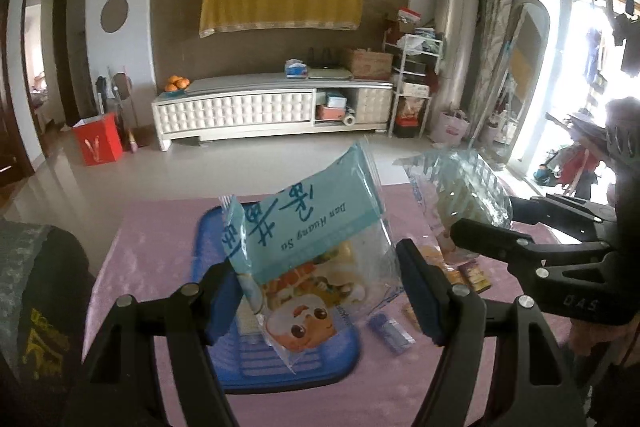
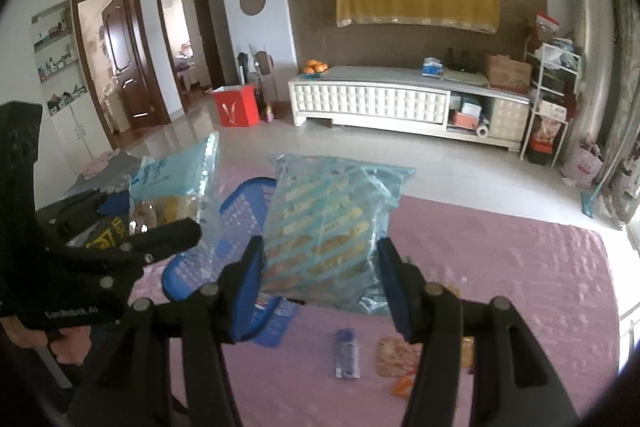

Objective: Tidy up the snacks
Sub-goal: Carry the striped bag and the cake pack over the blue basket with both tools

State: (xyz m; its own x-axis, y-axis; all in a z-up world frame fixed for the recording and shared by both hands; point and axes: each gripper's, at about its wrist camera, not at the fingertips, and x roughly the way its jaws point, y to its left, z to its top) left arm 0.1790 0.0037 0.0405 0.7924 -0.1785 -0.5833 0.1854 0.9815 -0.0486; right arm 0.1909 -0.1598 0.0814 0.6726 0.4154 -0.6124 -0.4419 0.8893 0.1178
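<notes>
The left gripper (image 1: 320,291) has its two blue-padded fingers (image 1: 222,301) pressed against the side edges of a clear plastic snack bag with a pale blue label and a cartoon face (image 1: 308,251), so the bag is pinched across its width. Its long axis runs away from the fingers, with the blue label end tilted up and forward and the cartoon end hanging low between the pads. Directly beneath and beyond these fingers lies the blue slatted plastic basket (image 1: 344,355), resting on the pink cloth of the worktop (image 1: 136,247).

The right gripper (image 2: 320,281) likewise clamps, between its blue pads, a clear plastic bag printed with pale blue stripes and filled with tan biscuits (image 2: 328,223). That bag also stands up and away from the fingers, its long axis along their pointing line. From these fingers the basket (image 2: 244,203) sits lower and off to the left, partly behind the striped bag.

So the left bag appears nearer the basket, almost over it, while the right bag would probably have to travel leftward first. Small wrapped snacks, including a purple stick packet (image 2: 346,353), lie loose on the cloth below the right fingers.
</notes>
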